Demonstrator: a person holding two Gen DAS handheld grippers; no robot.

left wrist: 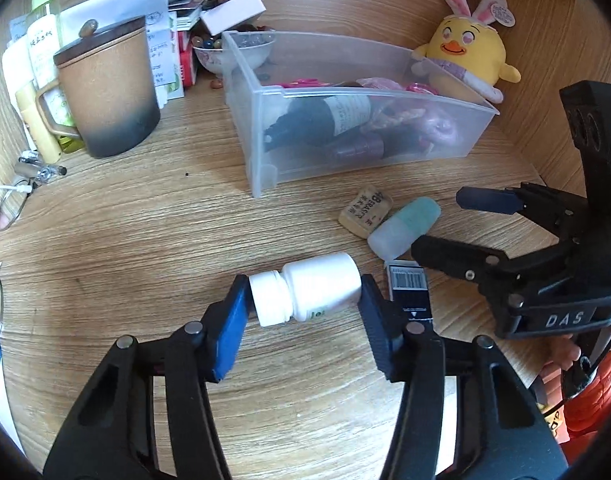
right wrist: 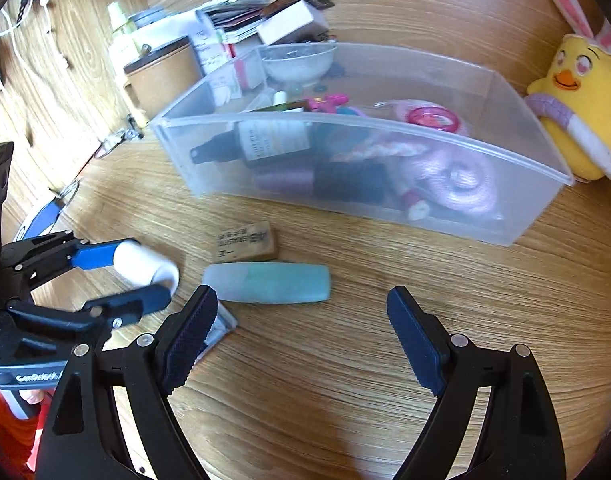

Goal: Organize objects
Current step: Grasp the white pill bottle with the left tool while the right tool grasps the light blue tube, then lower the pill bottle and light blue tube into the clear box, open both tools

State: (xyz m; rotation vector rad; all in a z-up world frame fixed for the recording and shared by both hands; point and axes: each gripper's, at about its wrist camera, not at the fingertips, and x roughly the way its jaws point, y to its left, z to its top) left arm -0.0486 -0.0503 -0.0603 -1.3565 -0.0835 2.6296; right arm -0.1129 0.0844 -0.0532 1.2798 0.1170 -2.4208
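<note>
The scene is evenly and brightly lit by soft daylight; only faint shadows are cast under the left gripper (left wrist: 303,312). Straight lines are bowed by fisheye distortion, and the corners are vignetted black. Beside the right gripper (right wrist: 301,336), the white bottle (right wrist: 145,266) is smeared by motion blur.

Right tongs (left wrist: 437,224) housing: "DAS". Eraser (left wrist: 365,210): "4B ERASER", probably.

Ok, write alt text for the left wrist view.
The left gripper clamps a white pill bottle lying sideways above a wooden desk. Beyond it sits a clear plastic bin of toiletries; the open right gripper reaches toward a teal tube and eraser.
</note>
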